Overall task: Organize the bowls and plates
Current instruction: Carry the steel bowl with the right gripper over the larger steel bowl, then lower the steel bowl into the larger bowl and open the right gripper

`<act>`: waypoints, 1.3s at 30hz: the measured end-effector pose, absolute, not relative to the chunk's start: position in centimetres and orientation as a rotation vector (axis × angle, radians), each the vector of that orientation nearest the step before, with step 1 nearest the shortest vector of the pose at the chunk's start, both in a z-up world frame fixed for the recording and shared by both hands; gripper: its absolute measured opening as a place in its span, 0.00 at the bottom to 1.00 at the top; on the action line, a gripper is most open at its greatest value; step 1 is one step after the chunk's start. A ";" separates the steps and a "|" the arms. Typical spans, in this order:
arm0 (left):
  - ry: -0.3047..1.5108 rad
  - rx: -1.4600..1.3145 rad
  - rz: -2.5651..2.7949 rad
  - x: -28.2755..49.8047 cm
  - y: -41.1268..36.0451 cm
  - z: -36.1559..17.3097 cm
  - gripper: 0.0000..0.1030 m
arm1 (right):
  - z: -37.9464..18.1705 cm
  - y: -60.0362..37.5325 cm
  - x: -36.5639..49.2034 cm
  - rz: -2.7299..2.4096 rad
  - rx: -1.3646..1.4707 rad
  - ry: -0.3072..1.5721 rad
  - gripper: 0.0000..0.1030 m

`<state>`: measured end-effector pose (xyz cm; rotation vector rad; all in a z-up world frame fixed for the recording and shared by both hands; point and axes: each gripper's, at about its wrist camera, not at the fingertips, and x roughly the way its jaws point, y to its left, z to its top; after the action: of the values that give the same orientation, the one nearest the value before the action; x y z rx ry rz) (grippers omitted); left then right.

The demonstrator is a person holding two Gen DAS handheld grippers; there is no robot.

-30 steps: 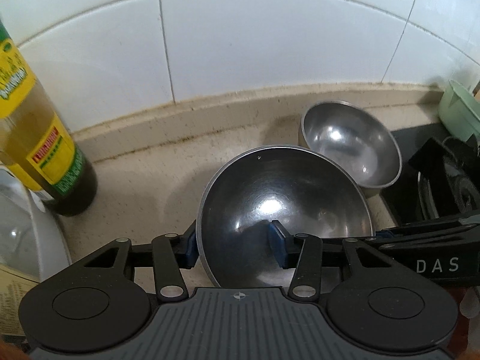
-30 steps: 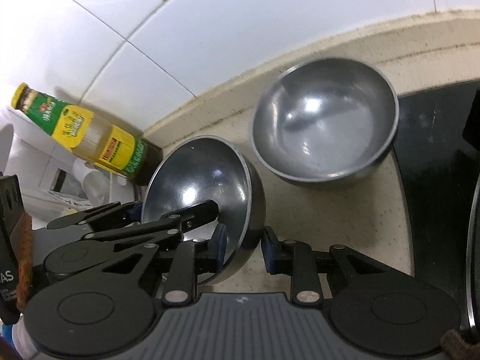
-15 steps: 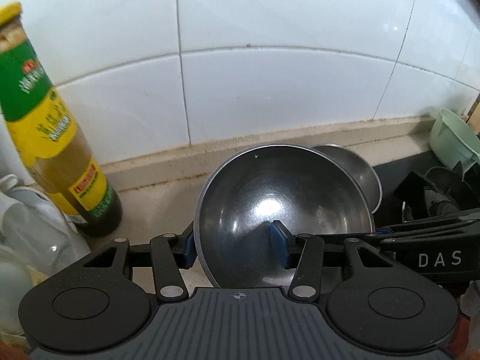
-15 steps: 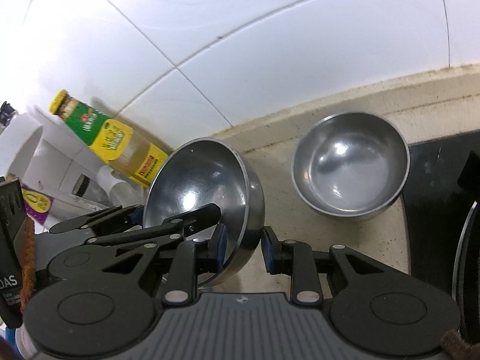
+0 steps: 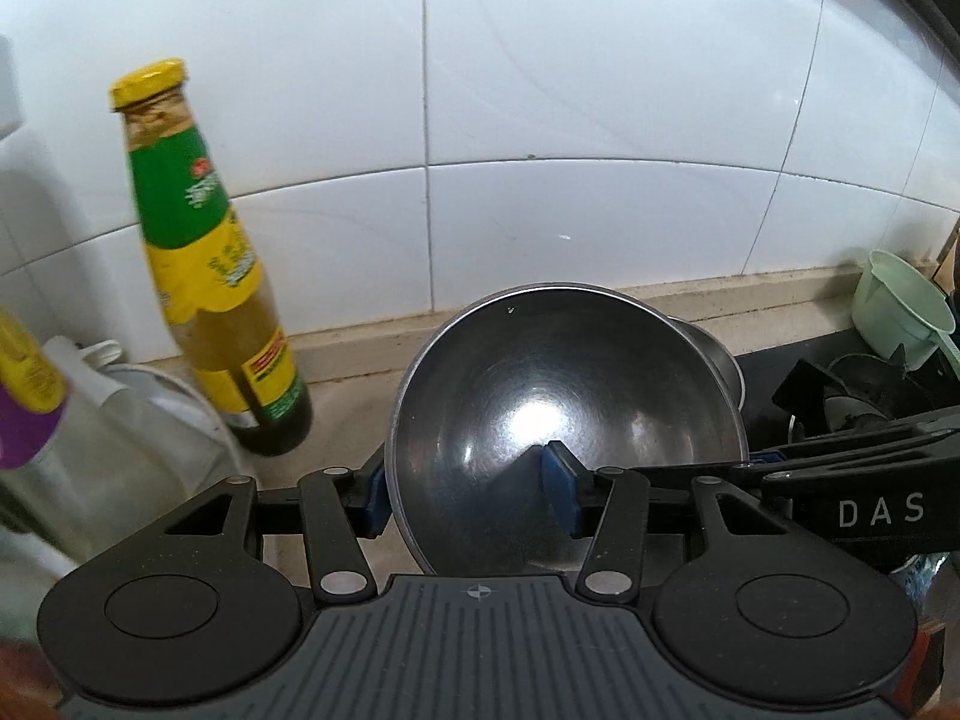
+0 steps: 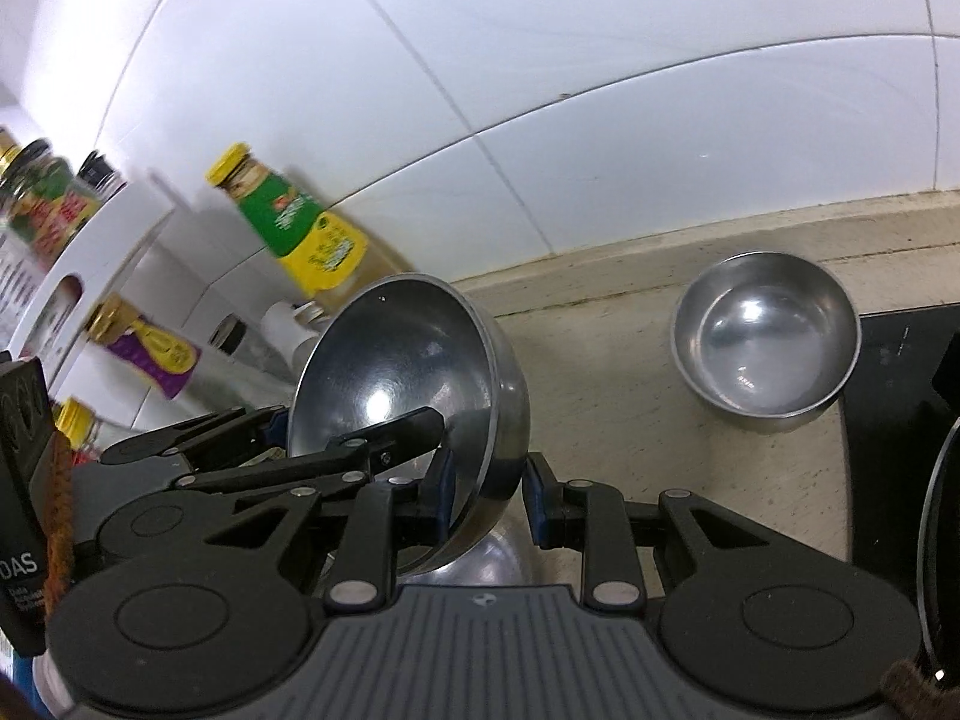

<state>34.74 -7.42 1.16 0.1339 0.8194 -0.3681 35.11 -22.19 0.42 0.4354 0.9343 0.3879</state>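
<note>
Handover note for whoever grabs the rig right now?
Left gripper: shut on the large stainless steel bowl, one pad inside, one outside its rim.
Right gripper: straddles the same bowl's rim, right pad looks off the wall; grip uncertain.
Large bowl is held tilted above the beige counter.
Small stainless steel bowl sits upright on the counter near the black stove.
Done: large bowl picked up.
Left: nothing stacked yet; place it, probably with the small bowl.

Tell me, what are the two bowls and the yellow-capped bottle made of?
Big bowl and small bowl: probably stainless steel, grey and shiny with bright glints. Bottle: see-through with a paper-looking label; glass or plastic, I can't tell.
</note>
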 end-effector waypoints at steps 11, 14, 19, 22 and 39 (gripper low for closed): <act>0.848 0.117 -0.341 32.2 -5.1 0.5 0.57 | 0.0 -20.1 33.2 0.431 0.395 0.977 0.23; 0.864 0.115 -0.333 31.8 -4.7 0.0 0.57 | -0.6 -19.7 33.0 0.442 0.395 0.998 0.23; 0.885 0.106 -0.322 31.3 -3.8 -0.8 0.57 | -1.3 -19.0 32.7 0.454 0.389 1.025 0.23; 0.897 0.099 -0.318 31.1 -3.4 -1.2 0.57 | -1.7 -18.6 32.6 0.459 0.383 1.040 0.23; 0.995 0.098 -0.304 31.1 -3.2 -4.4 0.54 | -4.8 -17.7 32.8 0.437 0.328 1.119 0.23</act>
<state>31.12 -3.24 -4.40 0.0985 0.9953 -0.3045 32.84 -17.69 -4.75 0.3277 1.1191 0.4369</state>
